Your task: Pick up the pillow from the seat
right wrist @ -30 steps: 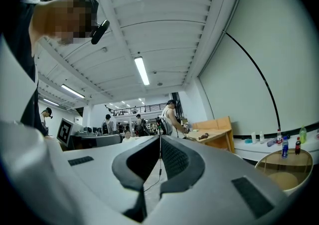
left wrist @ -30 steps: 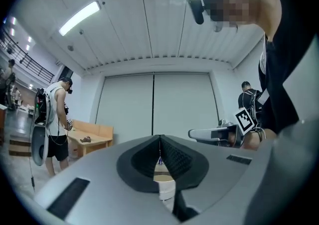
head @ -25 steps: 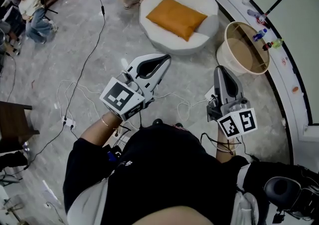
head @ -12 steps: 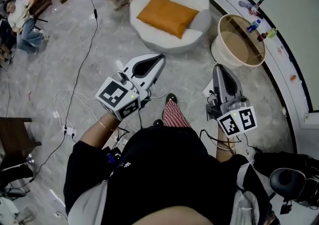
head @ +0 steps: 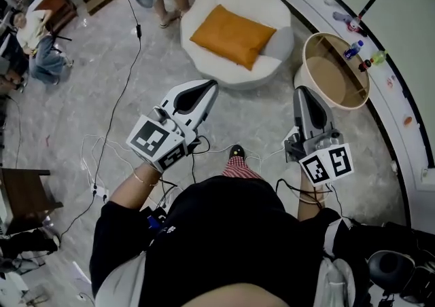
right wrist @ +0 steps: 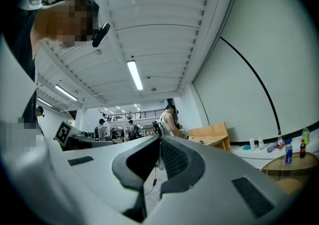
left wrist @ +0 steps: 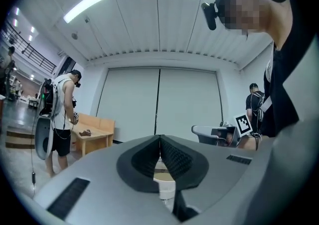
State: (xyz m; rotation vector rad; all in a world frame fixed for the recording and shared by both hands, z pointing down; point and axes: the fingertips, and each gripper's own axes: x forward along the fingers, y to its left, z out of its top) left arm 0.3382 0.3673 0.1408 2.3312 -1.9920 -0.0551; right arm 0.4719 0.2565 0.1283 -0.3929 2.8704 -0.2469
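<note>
pillow [head: 233, 36] is lying orange on the white round seat [head: 264, 1], well ahead of both my claws and touching neither. left gripper [head: 213, 84] has its jaws pressed together, empty, pillow ahead and a bit to its right. right gripper [head: 303, 90] is closed and empty too, pillow ahead-left, tan basket [head: 332, 76] near its right.

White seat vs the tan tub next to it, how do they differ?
The white seat is padded and thick-walled; the tan tub is thin-walled with a bar across its top. The seat holds the orange pillow; the tub holds no pillow. The seat looks wider than the tub. Both are round and stand on the floor.
</note>
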